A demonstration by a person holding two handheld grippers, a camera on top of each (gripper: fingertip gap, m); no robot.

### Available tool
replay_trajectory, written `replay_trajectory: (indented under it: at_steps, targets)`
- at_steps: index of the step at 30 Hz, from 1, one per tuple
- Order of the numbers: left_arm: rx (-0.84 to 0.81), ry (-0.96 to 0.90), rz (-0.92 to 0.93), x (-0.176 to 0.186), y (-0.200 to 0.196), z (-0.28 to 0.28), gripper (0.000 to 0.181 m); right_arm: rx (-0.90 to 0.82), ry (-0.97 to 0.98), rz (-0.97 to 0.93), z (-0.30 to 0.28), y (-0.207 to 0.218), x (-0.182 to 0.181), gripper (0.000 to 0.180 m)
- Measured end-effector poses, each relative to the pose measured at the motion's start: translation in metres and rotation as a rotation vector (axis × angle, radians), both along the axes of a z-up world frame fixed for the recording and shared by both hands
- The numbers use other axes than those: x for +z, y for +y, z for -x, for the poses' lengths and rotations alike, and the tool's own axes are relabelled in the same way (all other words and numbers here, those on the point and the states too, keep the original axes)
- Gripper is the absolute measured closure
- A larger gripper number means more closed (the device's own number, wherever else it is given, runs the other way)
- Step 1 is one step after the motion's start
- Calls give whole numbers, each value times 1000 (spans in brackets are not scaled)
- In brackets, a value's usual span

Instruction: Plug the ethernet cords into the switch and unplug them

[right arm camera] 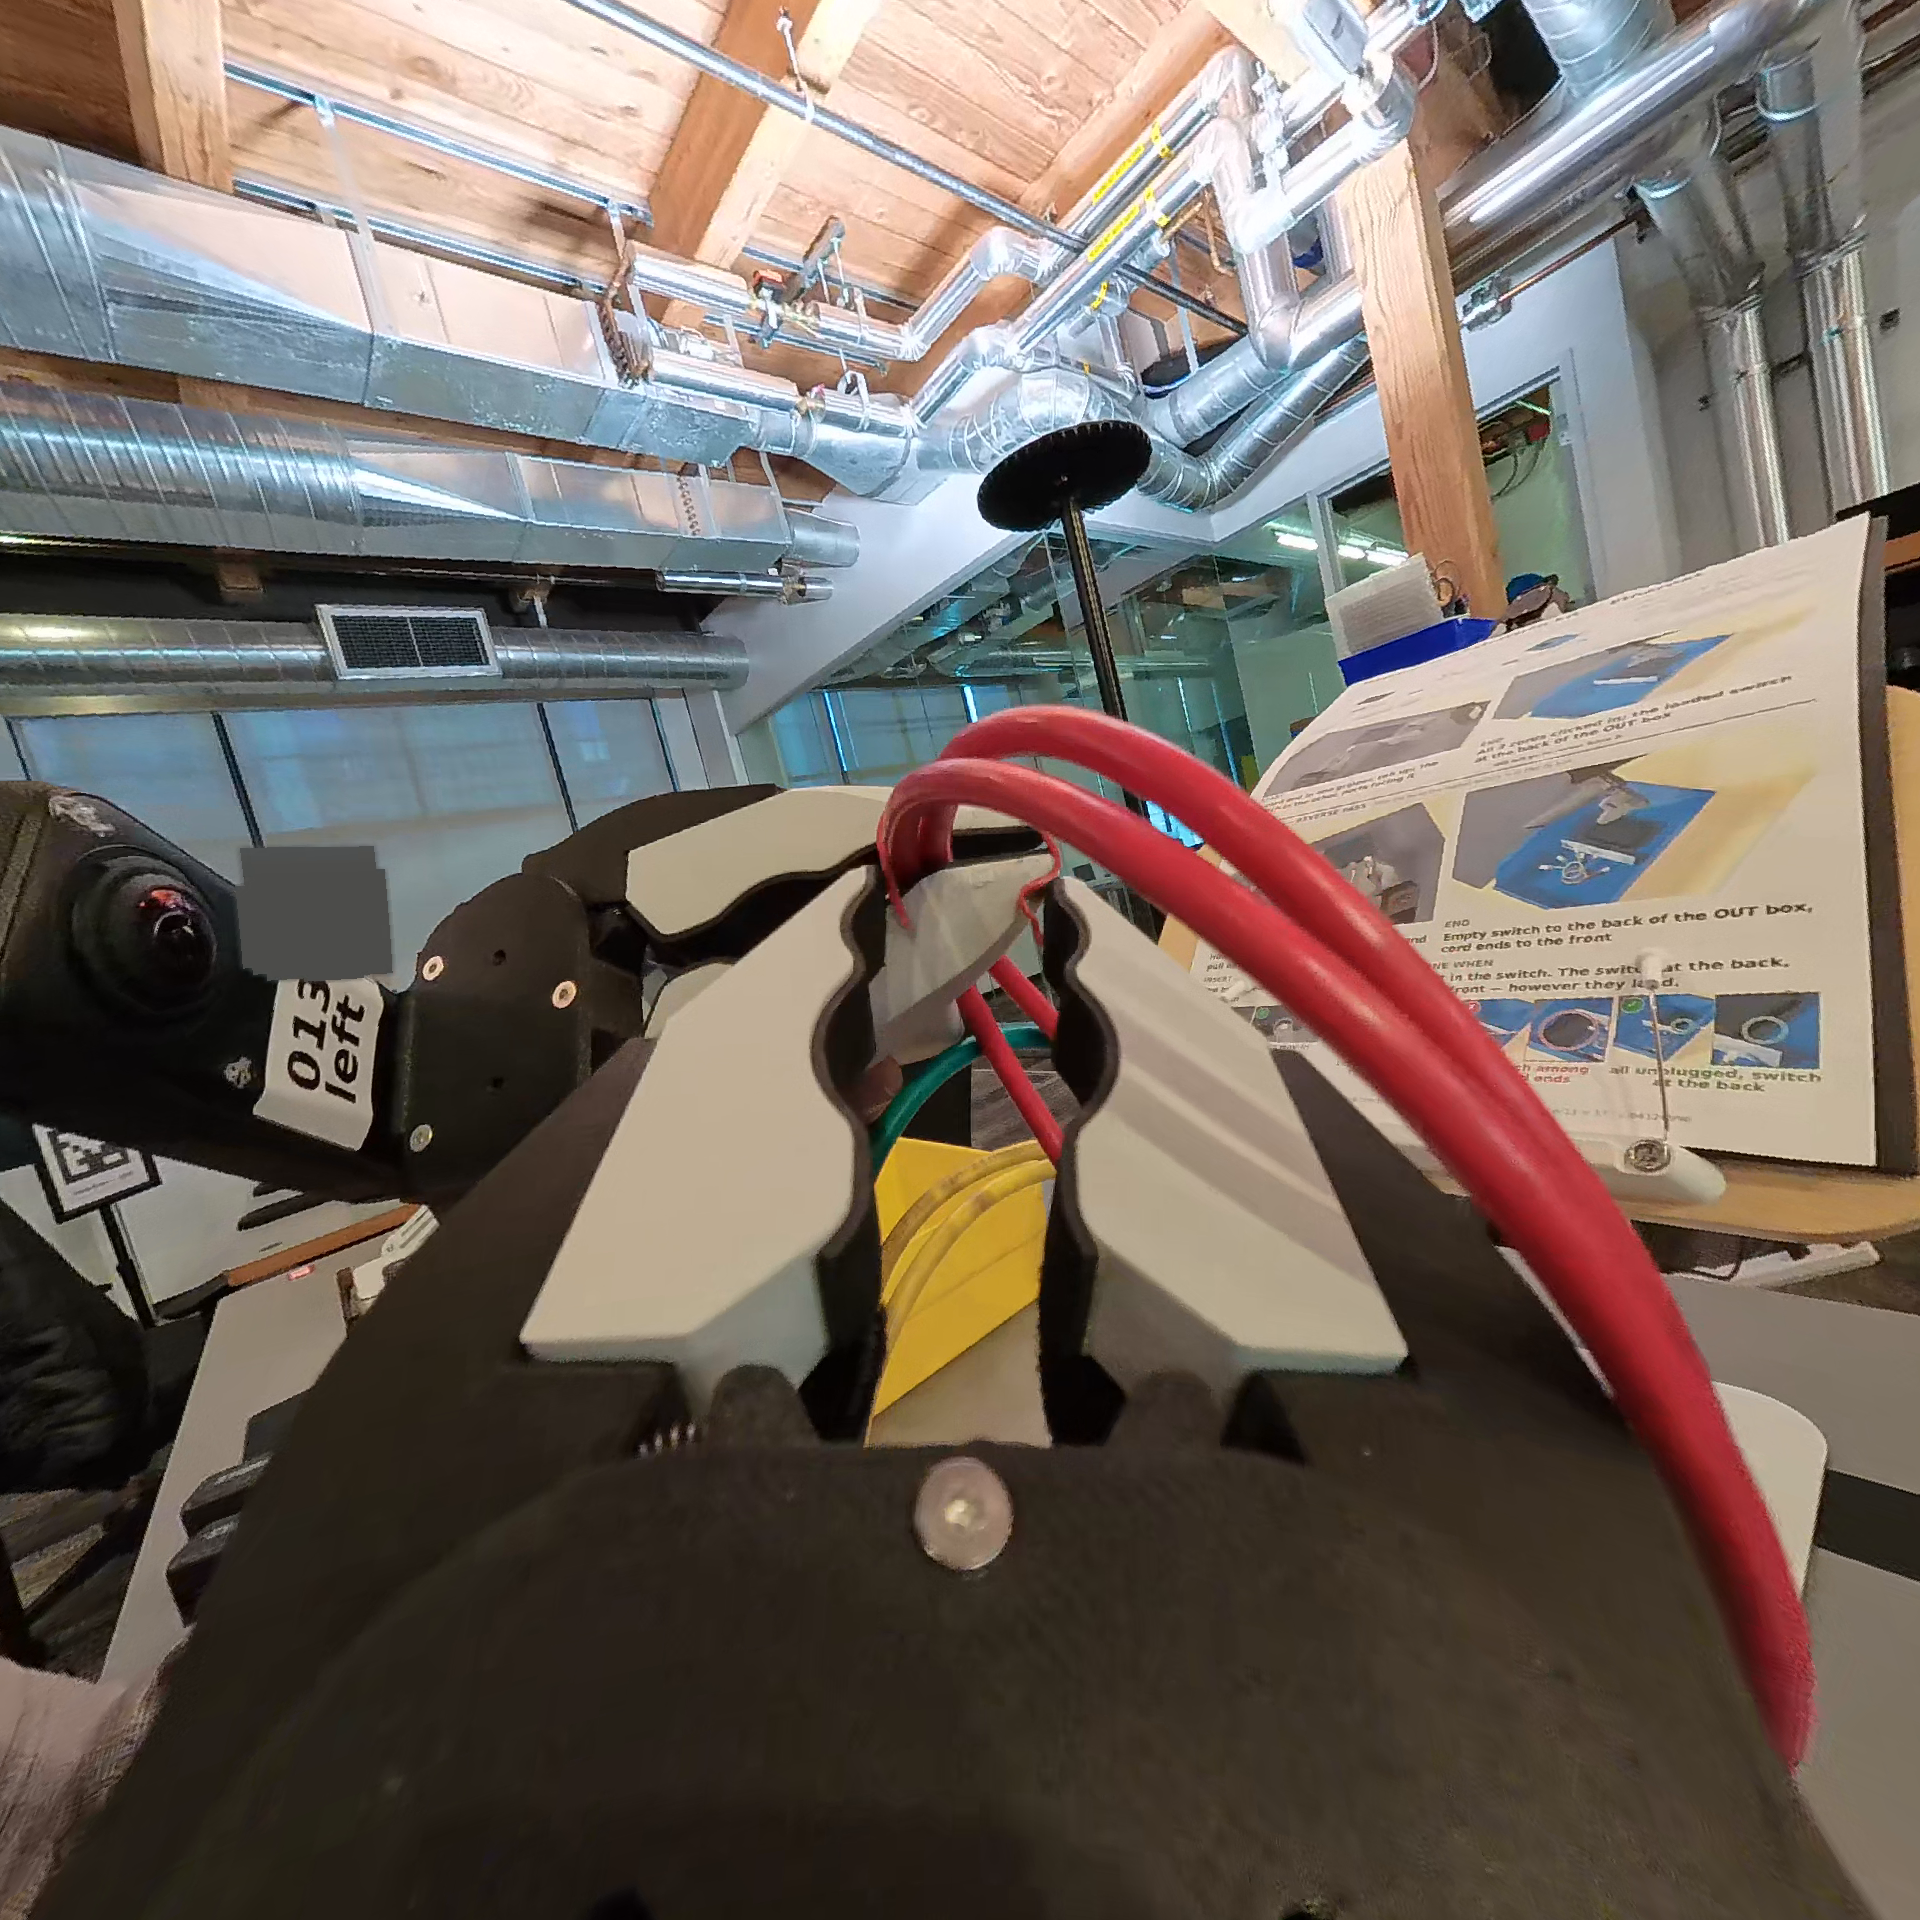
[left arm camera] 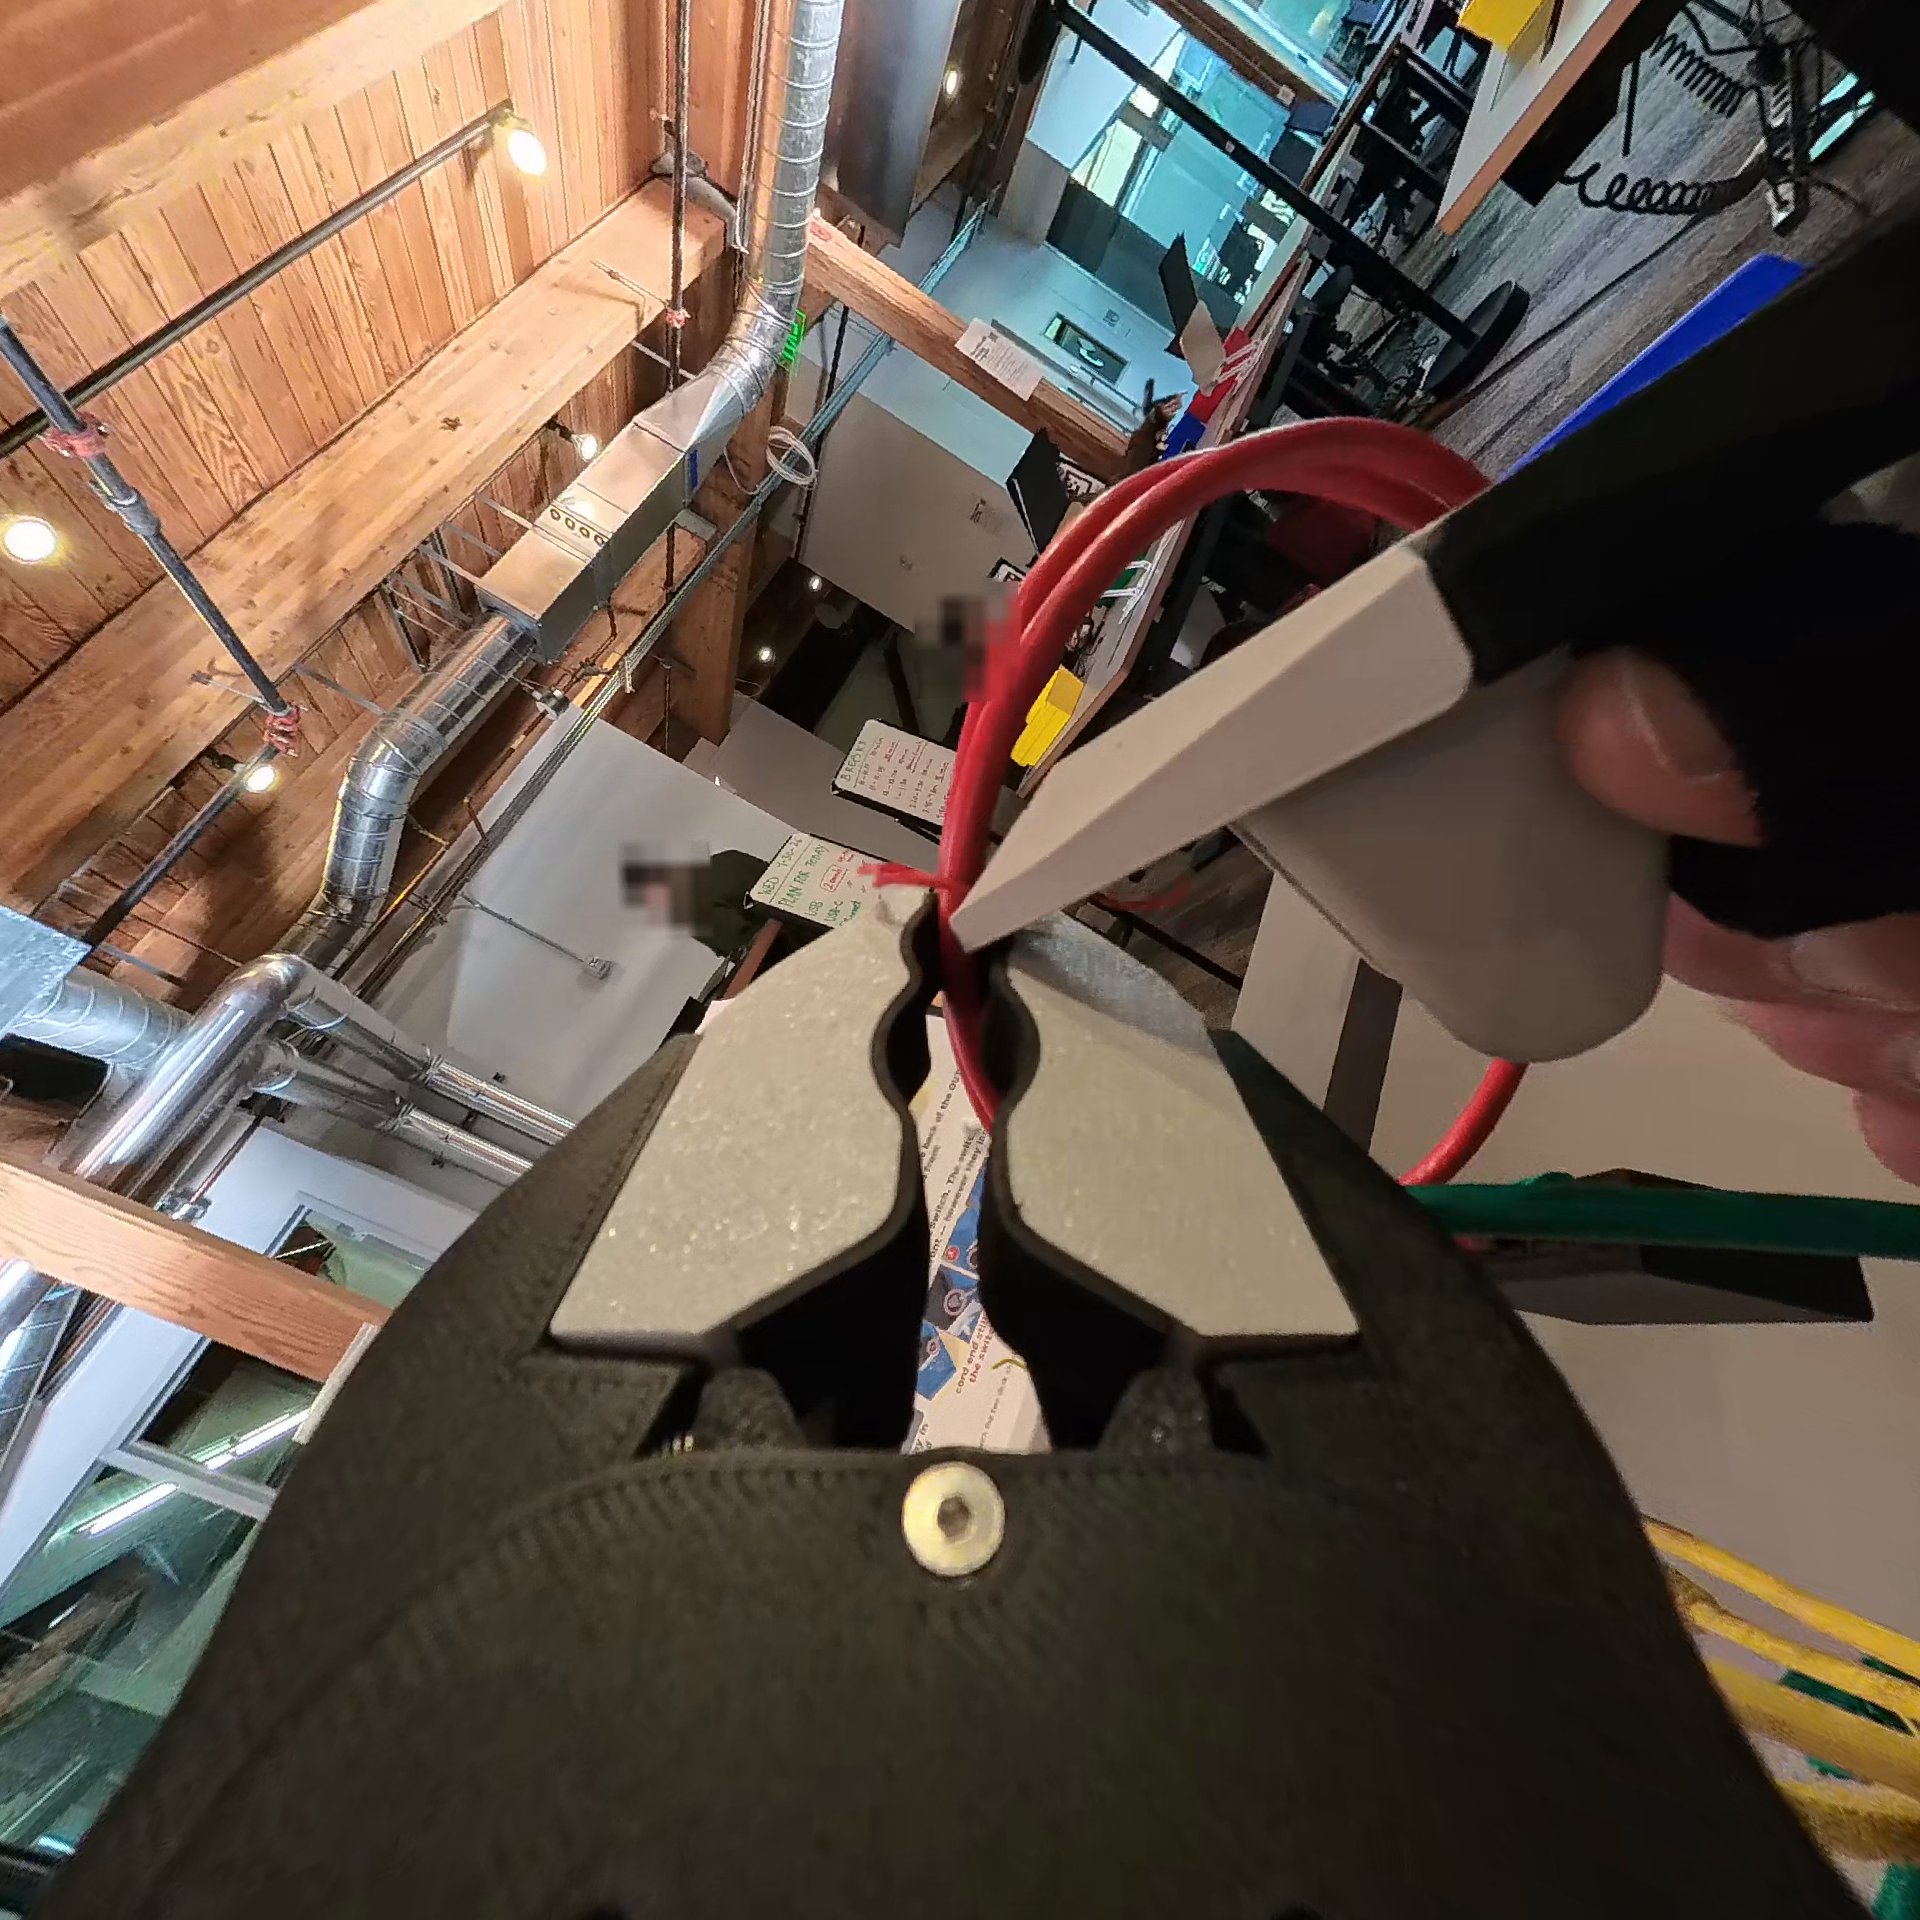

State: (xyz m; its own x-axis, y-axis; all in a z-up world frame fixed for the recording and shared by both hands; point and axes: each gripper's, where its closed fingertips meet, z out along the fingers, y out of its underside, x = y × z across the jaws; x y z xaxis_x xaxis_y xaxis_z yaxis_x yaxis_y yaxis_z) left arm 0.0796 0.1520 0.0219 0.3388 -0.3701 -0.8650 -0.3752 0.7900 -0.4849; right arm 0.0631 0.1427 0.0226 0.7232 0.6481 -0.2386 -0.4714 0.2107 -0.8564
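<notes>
A coiled red ethernet cord (left arm camera: 1247, 468) bound with a thin red tie (left arm camera: 904, 878) hangs in the air between both grippers. My left gripper (left arm camera: 956, 961) is shut on the cord's strands at its fingertips. It also shows in the right wrist view (right arm camera: 997, 873), coming in from the left. My right gripper (right arm camera: 961, 896) is open, its jaws standing around the left gripper's tip and the tie. One of its grey fingers (left arm camera: 1195, 758) touches the cord at the left gripper's tip. The red cord (right arm camera: 1351, 935) loops over the right finger. No switch is in view.
A green cord (left arm camera: 1662, 1210) (right arm camera: 935, 1070) and yellow cords (left arm camera: 1787, 1621) (right arm camera: 966, 1216) lie below the grippers. A printed instruction sheet (right arm camera: 1558, 883) stands on a board at the right. A gloved hand (left arm camera: 1662, 748) holds the right gripper. Ceiling ducts and beams fill the background. Only a small space, under 4 cm, lies between the two pairs of fingers.
</notes>
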Motion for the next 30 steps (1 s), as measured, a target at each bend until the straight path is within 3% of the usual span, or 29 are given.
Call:
replay_trajectory:
  at_steps: [13,25,30]
  targets:
    - [-40,-26,19,1,-7,-4,176,100,56,-25,-5,-11,-3,157]
    - [-39,-23,12,0,-8,-7,176,76,42,-14,-8,-14,-5,161]
    - [-29,-17,6,-1,-7,-8,176,77,39,-20,-8,-17,-5,175]
